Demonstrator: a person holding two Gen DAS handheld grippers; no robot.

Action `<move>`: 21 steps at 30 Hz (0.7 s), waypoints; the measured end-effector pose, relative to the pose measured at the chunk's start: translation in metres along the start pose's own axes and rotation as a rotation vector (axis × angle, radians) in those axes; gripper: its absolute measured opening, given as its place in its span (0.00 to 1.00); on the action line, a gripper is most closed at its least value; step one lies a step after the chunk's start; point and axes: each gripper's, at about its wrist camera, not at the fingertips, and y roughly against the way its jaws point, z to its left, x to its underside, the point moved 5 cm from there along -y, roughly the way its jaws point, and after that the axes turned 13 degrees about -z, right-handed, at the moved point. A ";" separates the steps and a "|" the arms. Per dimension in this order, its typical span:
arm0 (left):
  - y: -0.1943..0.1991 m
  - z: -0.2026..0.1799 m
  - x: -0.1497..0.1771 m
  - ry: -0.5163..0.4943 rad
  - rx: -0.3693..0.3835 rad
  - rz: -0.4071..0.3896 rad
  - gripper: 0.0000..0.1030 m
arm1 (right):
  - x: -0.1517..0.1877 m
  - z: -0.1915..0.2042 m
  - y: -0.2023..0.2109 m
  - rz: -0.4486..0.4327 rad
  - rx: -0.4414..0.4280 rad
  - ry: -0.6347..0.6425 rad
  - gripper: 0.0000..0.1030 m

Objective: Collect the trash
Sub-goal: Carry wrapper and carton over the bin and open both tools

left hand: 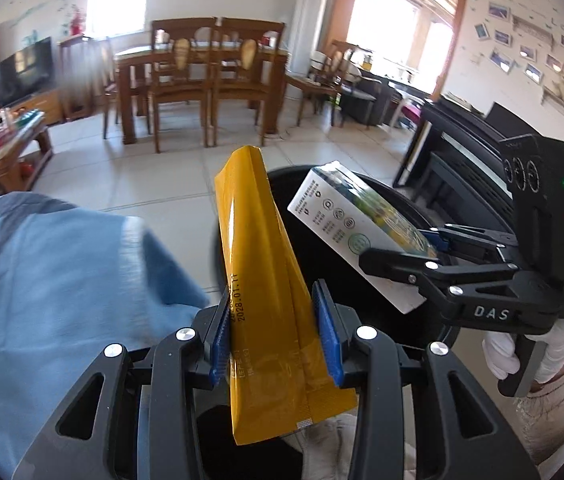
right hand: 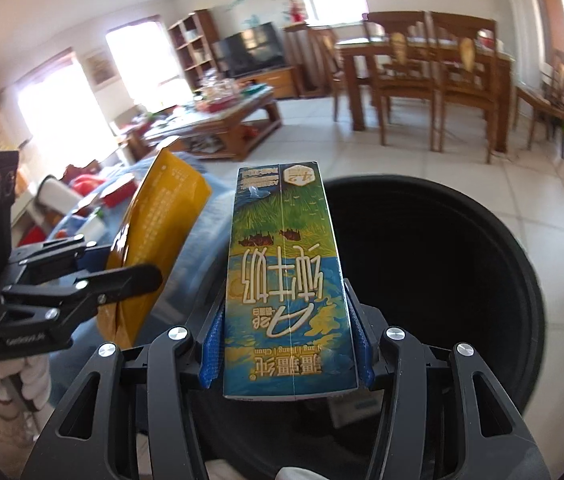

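My left gripper [left hand: 276, 336] is shut on a yellow foil packet [left hand: 266, 280], held upright over the near rim of a black trash bin [left hand: 386, 188]. My right gripper [right hand: 286, 348] is shut on a blue and green milk carton [right hand: 286, 276], held over the open black bin [right hand: 434, 280]. In the left wrist view the right gripper [left hand: 398, 256] holds the carton [left hand: 354, 220] above the bin. In the right wrist view the left gripper [right hand: 122, 268] holds the packet [right hand: 154, 236] to the left of the bin.
A surface covered in blue cloth [left hand: 62, 280] lies left of the bin. A cluttered wooden coffee table [right hand: 218, 120] stands beyond it. A dining table with chairs [left hand: 202, 76] is at the back. A dark piano [left hand: 462, 152] stands at the right on tiled floor.
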 end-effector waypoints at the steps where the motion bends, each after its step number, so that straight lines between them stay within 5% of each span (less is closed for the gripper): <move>1: -0.007 -0.006 0.001 -0.004 0.013 0.006 0.37 | 0.003 -0.009 0.002 -0.003 0.017 -0.010 0.49; 21: -0.052 -0.040 0.018 -0.029 0.062 0.081 0.38 | 0.027 -0.082 0.015 -0.010 0.123 -0.108 0.50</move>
